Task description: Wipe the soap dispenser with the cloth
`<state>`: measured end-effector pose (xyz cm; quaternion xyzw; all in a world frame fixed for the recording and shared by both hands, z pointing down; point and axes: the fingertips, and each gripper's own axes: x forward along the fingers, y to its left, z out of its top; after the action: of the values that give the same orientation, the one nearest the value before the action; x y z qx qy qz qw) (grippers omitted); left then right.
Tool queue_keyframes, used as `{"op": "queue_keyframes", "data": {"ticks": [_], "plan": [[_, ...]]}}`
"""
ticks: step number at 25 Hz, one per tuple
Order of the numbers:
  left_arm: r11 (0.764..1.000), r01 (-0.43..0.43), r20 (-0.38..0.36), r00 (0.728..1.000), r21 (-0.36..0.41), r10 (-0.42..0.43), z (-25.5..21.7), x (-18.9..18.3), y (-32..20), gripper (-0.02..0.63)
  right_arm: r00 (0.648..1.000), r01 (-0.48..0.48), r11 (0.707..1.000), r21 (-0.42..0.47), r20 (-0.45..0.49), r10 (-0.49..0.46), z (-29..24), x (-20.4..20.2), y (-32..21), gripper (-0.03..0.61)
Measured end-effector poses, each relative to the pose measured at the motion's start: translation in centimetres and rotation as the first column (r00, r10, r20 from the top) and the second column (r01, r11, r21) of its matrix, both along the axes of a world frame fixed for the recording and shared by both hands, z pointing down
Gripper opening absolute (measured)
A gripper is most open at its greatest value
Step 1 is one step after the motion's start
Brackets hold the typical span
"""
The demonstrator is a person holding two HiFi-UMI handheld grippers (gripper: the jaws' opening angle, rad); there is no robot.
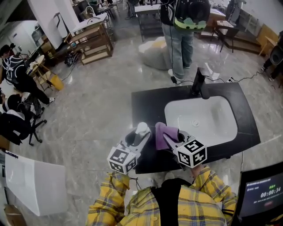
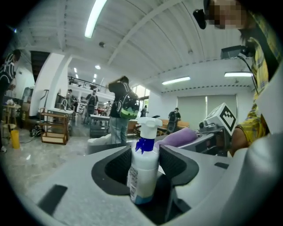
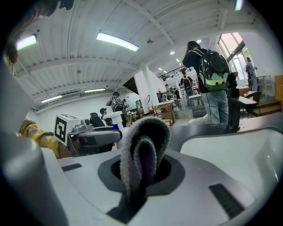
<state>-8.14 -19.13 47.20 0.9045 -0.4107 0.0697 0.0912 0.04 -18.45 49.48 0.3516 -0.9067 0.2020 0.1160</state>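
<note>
Two firm grips: the left gripper (image 1: 138, 137) clamps the upright soap dispenser (image 2: 143, 172). The right gripper (image 3: 142, 170) pinches the folded purple cloth (image 3: 143, 134).

Counter: we saw a black countertop (image 1: 148, 106) standing on a glossy grey floor (image 1: 97, 114).
Sink: we found a white basin (image 1: 212, 115) set into it, with a dark faucet (image 1: 198, 84) upright at its far edge.
Passer-by: we noted a person (image 1: 179, 48) just beyond the faucet, wearing a black-and-green backpack (image 1: 191, 13).
Furniture: we noticed a wooden rack (image 1: 90, 42) at the far left.
Screen: we spotted a lit monitor (image 1: 263, 194) in the lower right corner.
</note>
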Motion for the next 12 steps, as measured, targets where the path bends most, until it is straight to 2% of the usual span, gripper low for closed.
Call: {"op": "queue_keyframes", "data": {"ticks": [6,9,12], "plan": [[0.979,-0.202,-0.023,0.979,0.022,0.202,-0.4,0.0,0.5,0.190,1.000,-0.001,1.000,-0.003,-0.001,0.001,-0.4,-0.3,0.6,0.041],[0.953,-0.303,-0.048,0.952,0.018,0.303,-0.3,0.3,0.6,0.190,1.000,0.006,1.000,-0.004,-0.006,-0.006,-0.2,-0.4,0.8,0.041],[0.920,-0.391,-0.038,0.920,0.010,0.391,-0.2,0.7,0.7,0.190,1.000,0.002,1.000,-0.010,-0.007,-0.002,0.0,0.0,1.1,0.041]]}}
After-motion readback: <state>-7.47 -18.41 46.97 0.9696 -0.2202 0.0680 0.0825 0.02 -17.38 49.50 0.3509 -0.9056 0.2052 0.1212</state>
